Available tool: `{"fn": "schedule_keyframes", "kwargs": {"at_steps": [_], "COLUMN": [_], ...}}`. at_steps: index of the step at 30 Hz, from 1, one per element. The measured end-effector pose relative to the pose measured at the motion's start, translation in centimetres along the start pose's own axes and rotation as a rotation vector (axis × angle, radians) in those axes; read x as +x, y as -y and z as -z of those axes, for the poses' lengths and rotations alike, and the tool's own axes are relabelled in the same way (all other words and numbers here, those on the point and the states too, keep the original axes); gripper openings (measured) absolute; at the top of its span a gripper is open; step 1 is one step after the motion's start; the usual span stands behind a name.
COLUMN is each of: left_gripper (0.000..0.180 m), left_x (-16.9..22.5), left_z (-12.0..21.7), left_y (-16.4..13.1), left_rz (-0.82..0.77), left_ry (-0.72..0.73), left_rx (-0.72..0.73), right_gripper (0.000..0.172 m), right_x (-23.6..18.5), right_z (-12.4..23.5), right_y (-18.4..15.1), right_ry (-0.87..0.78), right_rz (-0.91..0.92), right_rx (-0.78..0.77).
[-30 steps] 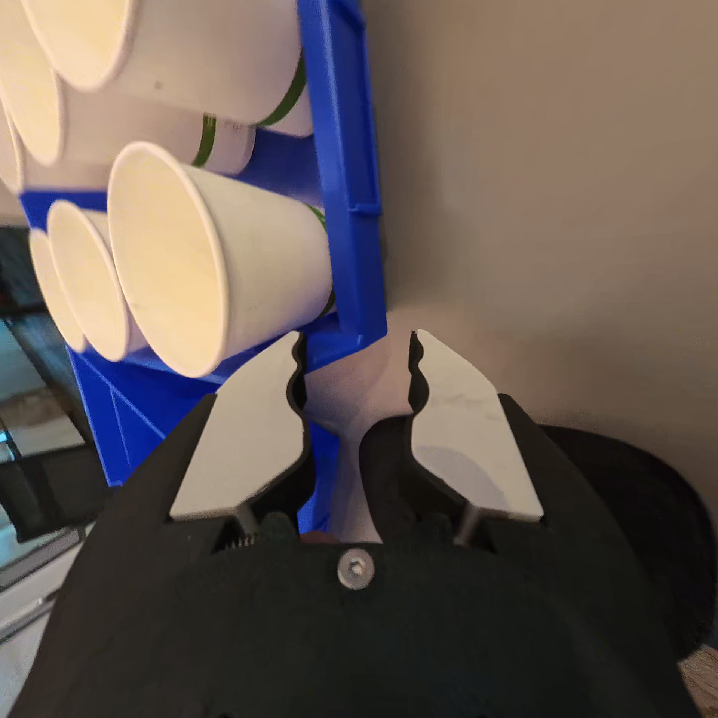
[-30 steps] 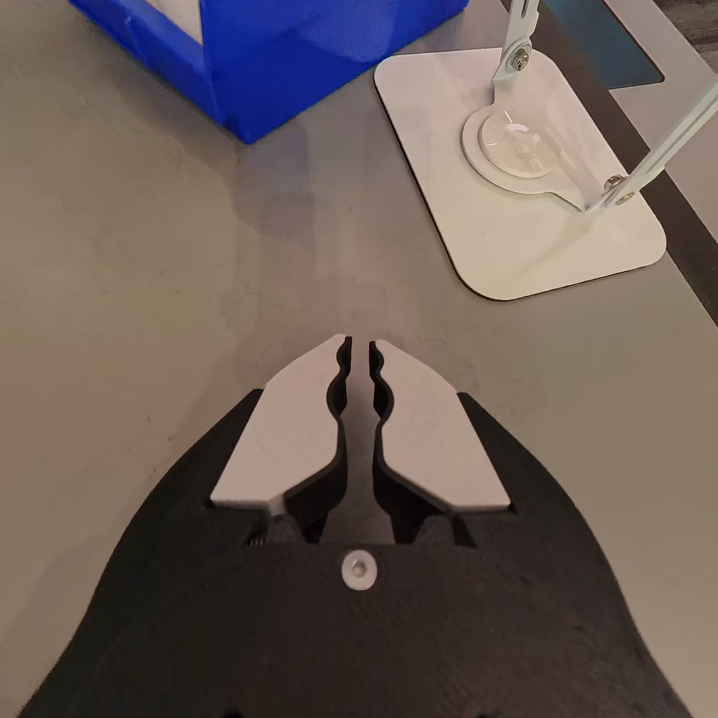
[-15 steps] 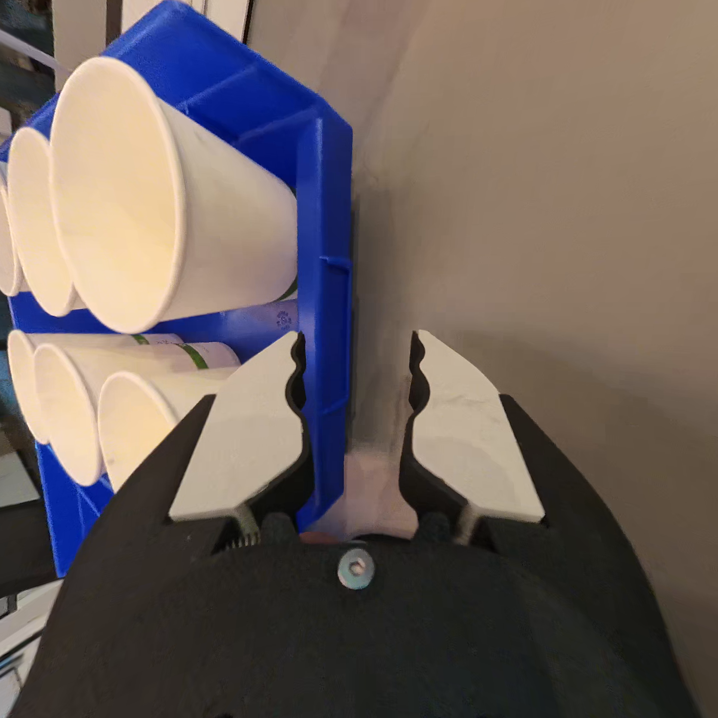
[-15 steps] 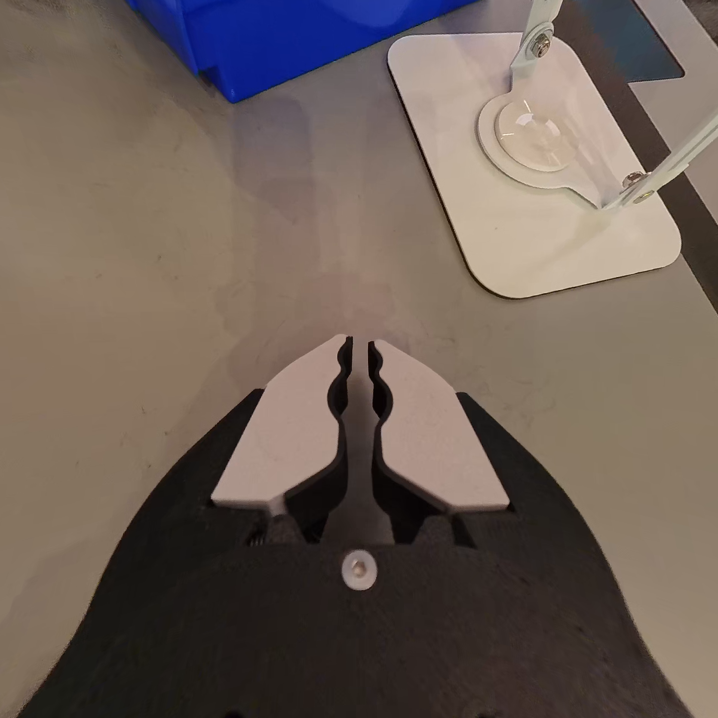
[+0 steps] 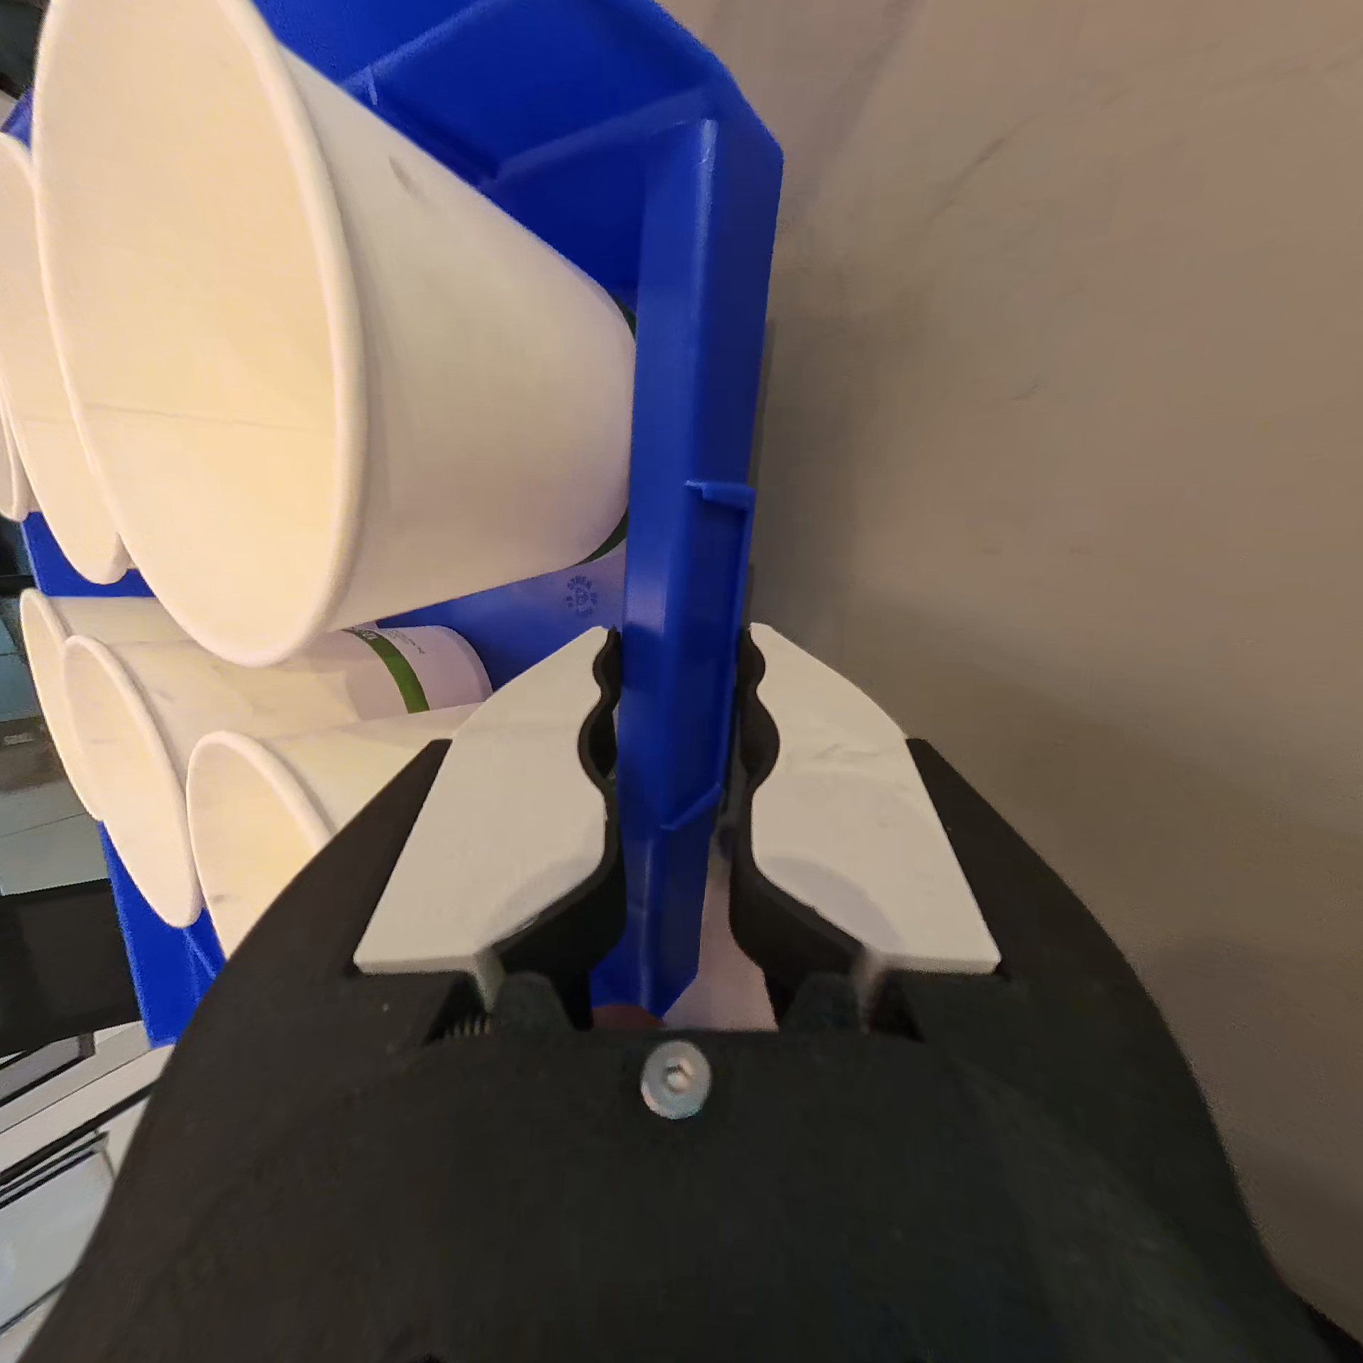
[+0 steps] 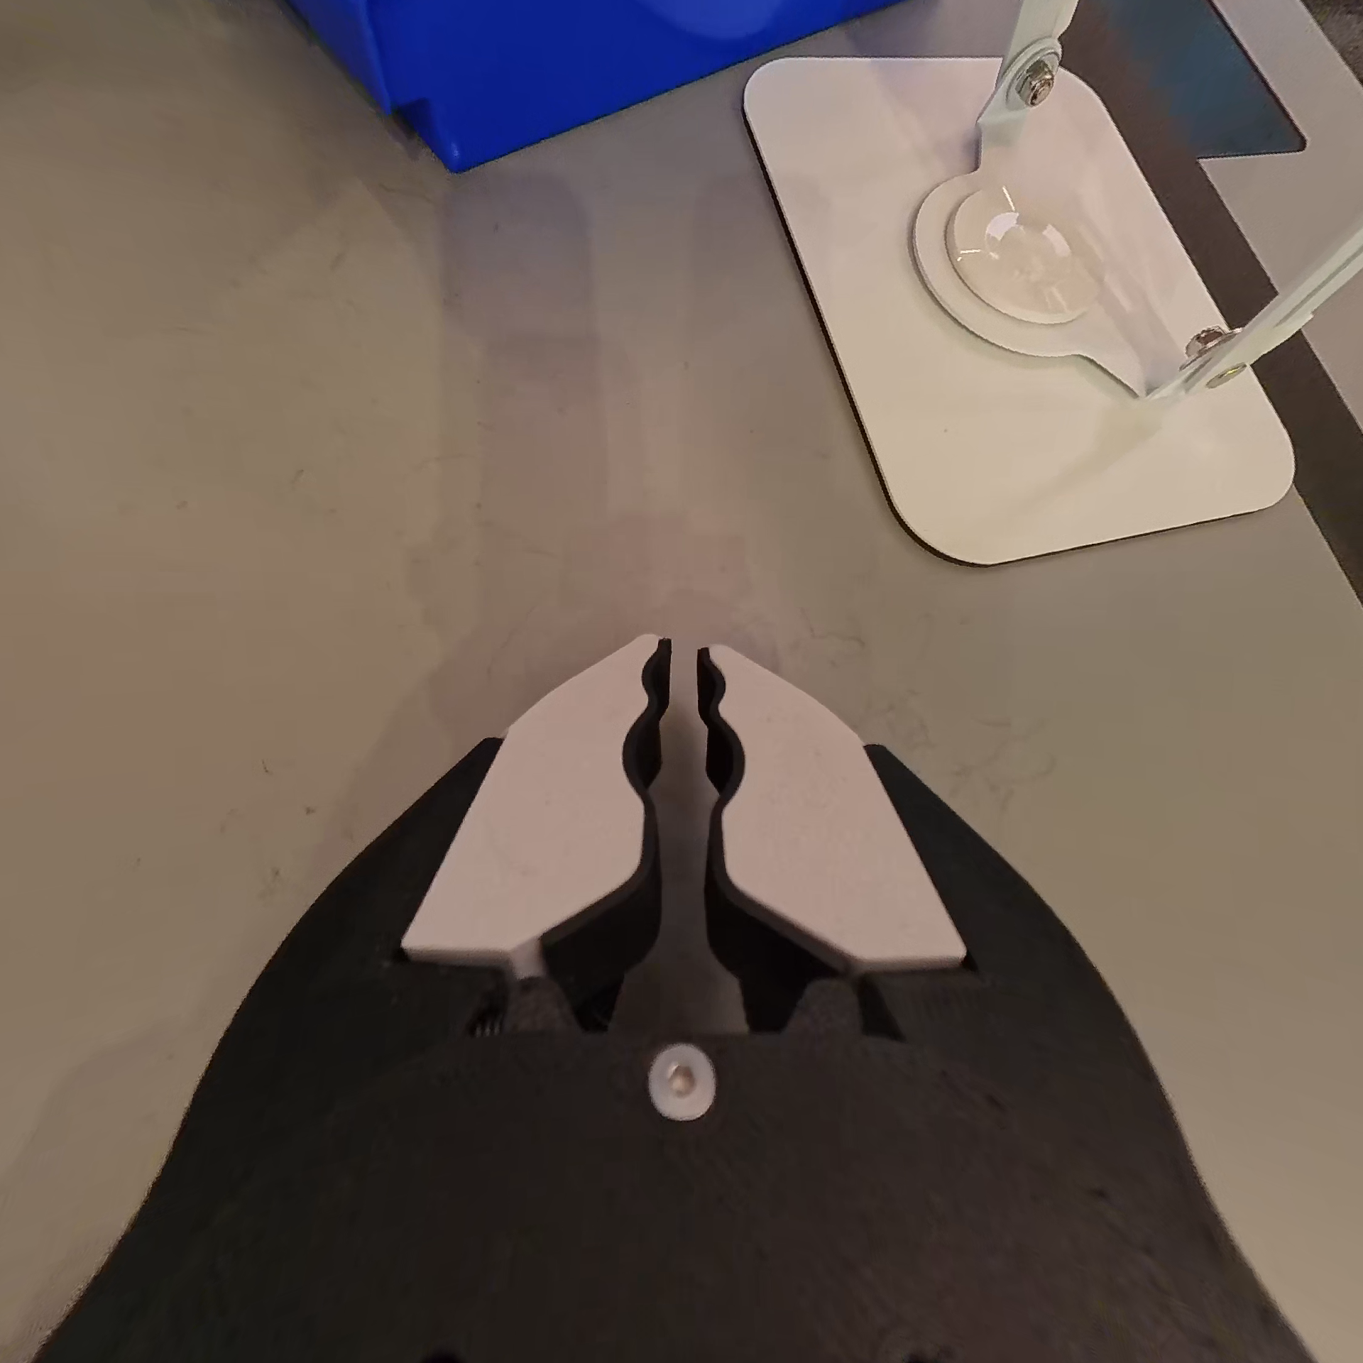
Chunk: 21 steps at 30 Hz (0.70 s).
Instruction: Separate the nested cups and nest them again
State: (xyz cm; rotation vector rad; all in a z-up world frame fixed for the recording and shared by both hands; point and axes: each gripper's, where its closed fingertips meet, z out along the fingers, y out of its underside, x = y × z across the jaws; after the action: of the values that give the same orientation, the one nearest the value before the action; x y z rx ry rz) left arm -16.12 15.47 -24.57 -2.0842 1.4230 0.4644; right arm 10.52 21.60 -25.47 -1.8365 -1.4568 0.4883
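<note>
Several white paper cups (image 5: pixel 295 332) lie on their sides in a blue plastic bin (image 5: pixel 693 369), their mouths towards the left of the left wrist view. Some sit nested in short stacks (image 5: pixel 133 745), and one shows a green band (image 5: pixel 402 675). My left gripper (image 5: pixel 678 642) is shut on the bin's side wall, one pad inside and one outside, both pressed against the blue plastic. My right gripper (image 6: pixel 684 647) hovers over the grey table (image 6: pixel 221 369), its jaws almost together with only a narrow slit and nothing between them. A corner of the bin (image 6: pixel 590 66) shows at the top of the right wrist view.
A white flat stand base (image 6: pixel 1032 332) with thin white metal arms sits on the table to the right of the right gripper. A dark strip runs along the table's right edge (image 6: pixel 1254 243). The grey tabletop (image 5: pixel 1069 516) lies to the right of the bin. Left tips to right tips: about 30 cm.
My left gripper moved onto the bin's side wall and closed on it; before, it was open beside the bin. The right gripper drifted slightly back from the bin, jaws unchanged.
</note>
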Motion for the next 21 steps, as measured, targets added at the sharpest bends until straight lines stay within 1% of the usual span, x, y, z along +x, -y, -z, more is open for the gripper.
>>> {"fn": "schedule_keyframes", "kwargs": {"at_steps": [9,12,21], "left_gripper": [0.03,0.029,0.03], "left_x": [-1.6,-2.5,-5.4], "left_z": [-0.9,-1.3,-2.8], "left_y": [-1.3,-2.2,-4.2], "left_rz": [-0.086,-0.119,-0.151], "left_ry": [-0.037,-0.049,-0.055], "left_rx": [-0.029,-0.092,-0.205], "right_gripper": [0.006,0.006,0.005], "right_x": [0.0,0.0,-0.1], "right_z": [-0.2,-0.2,-0.3], "right_y": [-0.3,-0.4,-0.5], "right_ry": [-0.004,-0.002,0.001], "right_rz": [0.018,0.018,0.023], "right_rx": [-0.014,-0.015,-0.018]}}
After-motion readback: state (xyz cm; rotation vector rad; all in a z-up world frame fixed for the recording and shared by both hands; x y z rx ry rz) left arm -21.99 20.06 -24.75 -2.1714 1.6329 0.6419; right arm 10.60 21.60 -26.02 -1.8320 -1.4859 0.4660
